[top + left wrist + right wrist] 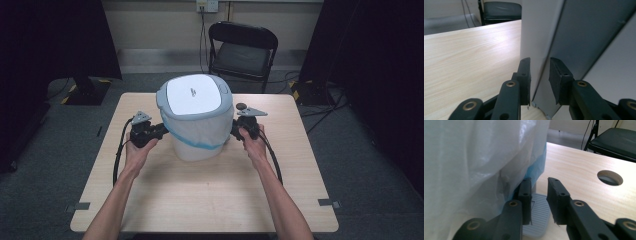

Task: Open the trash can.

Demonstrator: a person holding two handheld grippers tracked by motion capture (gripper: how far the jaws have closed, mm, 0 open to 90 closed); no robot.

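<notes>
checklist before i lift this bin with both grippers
1. Bin upright on the table: ok.
2. Lid closed flat: ok.
3. Left hand-held gripper gripping the bin: not ok. An edge of the wall runs between its jaws, but no pad is seen pressing on it.
4. Right hand-held gripper gripping something: not ok. Its jaws stand apart beside the bag liner, with nothing between them.
5. Right jaws clear of the foot pedal: cannot tell. It lies just beneath them.
6. Liner still folded over the rim: ok in the high view.
</notes>
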